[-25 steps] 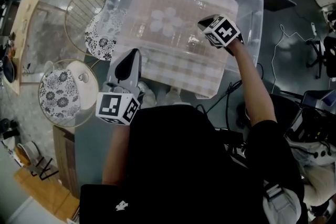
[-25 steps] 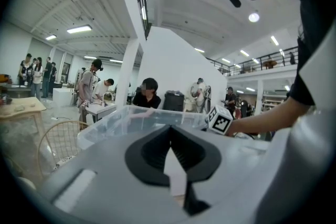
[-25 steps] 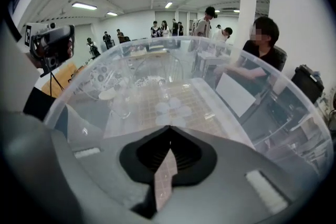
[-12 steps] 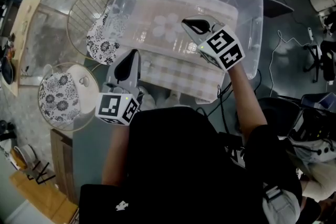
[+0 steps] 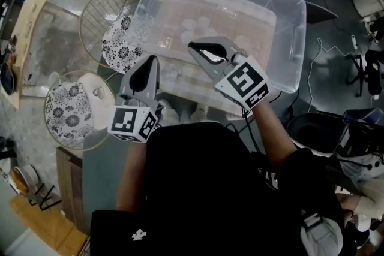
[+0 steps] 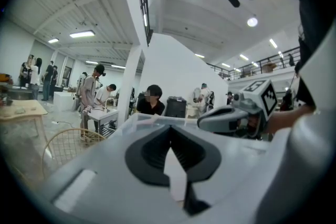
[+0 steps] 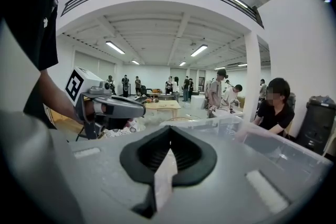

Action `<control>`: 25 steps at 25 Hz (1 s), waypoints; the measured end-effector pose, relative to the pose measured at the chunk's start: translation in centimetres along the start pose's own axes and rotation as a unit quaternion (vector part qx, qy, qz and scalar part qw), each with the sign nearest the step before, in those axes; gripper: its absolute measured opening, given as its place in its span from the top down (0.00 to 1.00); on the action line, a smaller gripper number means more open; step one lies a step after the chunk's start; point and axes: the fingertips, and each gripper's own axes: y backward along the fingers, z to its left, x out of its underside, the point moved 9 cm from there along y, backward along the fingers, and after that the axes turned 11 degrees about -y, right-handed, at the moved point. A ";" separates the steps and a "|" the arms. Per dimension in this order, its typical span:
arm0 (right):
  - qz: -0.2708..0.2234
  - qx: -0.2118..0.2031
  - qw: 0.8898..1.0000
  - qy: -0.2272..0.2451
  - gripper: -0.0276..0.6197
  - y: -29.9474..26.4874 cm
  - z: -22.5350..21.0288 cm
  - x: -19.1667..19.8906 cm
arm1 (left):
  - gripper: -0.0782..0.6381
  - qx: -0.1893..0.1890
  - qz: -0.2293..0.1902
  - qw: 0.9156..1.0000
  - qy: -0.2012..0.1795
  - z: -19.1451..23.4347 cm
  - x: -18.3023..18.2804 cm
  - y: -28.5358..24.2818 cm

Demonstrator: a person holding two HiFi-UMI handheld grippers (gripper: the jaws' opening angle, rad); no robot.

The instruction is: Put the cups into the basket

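Observation:
Several clear cups (image 5: 198,24) lie in a big see-through bin (image 5: 289,39). Two wire baskets lined with flowered cloth stand left of it: the far basket (image 5: 95,8) and the near basket (image 5: 89,132). My right gripper (image 5: 193,46) hangs above the bin's near side, pointing left, jaws shut; I see nothing between them (image 7: 169,131). My left gripper (image 5: 153,60) is held at the bin's near left corner, also shut and with nothing in it (image 6: 169,128). Each gripper shows in the other's view: the right gripper (image 6: 231,116) and the left gripper (image 7: 113,107).
A wooden table (image 5: 24,33) stands at the far left. Cables trail on the floor (image 5: 327,45) to the right of the bin, beside chairs. Several people stand or sit at desks (image 7: 275,107) beyond the bin.
My right gripper has come up out of the bin and swung left and nearer, now pointing towards the baskets. The left gripper has barely shifted.

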 end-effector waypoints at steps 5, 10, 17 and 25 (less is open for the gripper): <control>0.019 -0.035 0.999 -0.011 0.95 -2.1 2.3 1.2 | 0.89 -0.001 0.001 1.000 0.004 1.5 0.3 0.3; 0.057 -0.083 0.995 -0.027 0.95 -4.3 4.3 2.7 | 0.89 -0.005 0.004 1.000 0.011 3.1 0.7 1.0; 0.177 -0.103 0.978 -0.038 0.91 -9.8 6.6 9.8 | 0.89 -0.010 0.006 1.000 0.017 5.2 1.5 1.7; 0.345 -0.058 0.936 0.037 0.80 -16.2 6.1 18.6 | 0.89 -0.024 0.015 0.999 0.026 7.3 2.3 3.2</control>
